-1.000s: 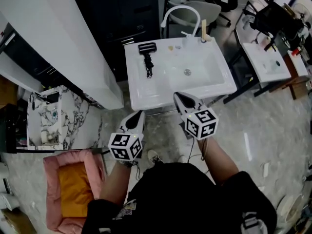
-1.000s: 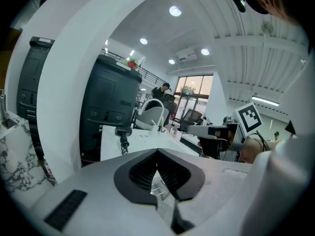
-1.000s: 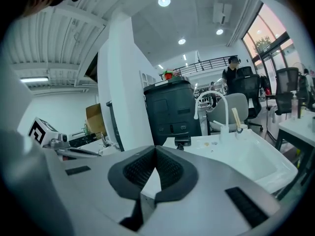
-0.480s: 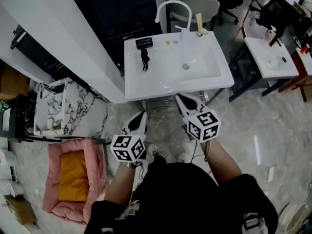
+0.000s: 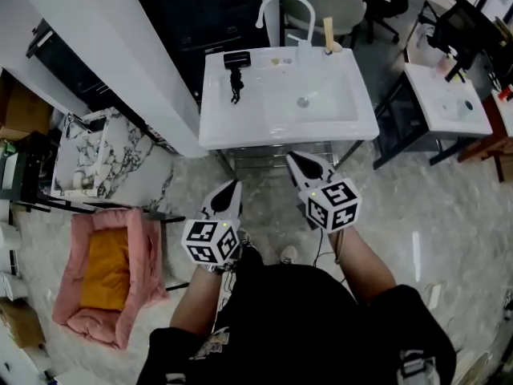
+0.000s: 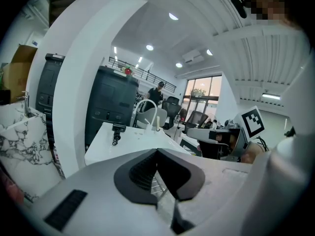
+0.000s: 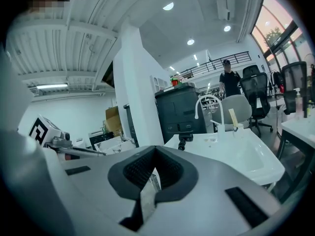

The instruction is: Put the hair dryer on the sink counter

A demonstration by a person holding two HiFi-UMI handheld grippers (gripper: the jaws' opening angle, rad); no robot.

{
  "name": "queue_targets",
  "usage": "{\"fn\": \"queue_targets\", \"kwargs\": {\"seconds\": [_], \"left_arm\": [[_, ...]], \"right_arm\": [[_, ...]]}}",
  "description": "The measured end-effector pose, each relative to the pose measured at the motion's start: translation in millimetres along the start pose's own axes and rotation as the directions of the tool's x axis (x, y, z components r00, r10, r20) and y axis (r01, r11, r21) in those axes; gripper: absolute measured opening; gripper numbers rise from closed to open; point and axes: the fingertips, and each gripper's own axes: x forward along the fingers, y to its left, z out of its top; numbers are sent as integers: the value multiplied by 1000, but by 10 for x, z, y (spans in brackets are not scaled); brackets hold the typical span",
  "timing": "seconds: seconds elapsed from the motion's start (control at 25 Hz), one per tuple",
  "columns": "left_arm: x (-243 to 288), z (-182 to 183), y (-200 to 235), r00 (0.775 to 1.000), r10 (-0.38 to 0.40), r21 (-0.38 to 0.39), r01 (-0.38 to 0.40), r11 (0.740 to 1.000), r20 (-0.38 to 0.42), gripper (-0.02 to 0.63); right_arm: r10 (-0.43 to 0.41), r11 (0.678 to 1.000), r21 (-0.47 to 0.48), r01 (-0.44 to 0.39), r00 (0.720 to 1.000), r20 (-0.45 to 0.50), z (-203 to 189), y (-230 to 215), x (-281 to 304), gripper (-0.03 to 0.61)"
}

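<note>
Black hair dryer [image 5: 235, 65] lies on the white sink counter [image 5: 216, 115] beside the basin [image 5: 309, 103], so your task looks done, with your left gripper [image 5: 232, 187] and right gripper [image 5: 294, 160] pressed together, empty, well apart from it.

Small items [image 5: 280, 58] on sink counter [image 5: 232, 125] back rim, beside faucet [image 5: 280, 5]: too small to identify. Hair dryer [image 5: 236, 64]: dark shape only, cord detail unclear. Hands hidden under marker cubes [image 5: 210, 241] of left gripper [image 5: 231, 187] and right gripper [image 5: 295, 160]. Torso [image 5: 296, 327] cut by bottom edge.
</note>
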Motion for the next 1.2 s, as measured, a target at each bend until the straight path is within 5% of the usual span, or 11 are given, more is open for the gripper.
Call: {"fn": "queue_targets", "kwargs": {"seconds": [1.2], "left_arm": [[97,52,-302,1000,-14,-1,14,1000,5,3]], "right_arm": [[7,999,33,-8,1000,28,26,-177,-252,-3]]}}
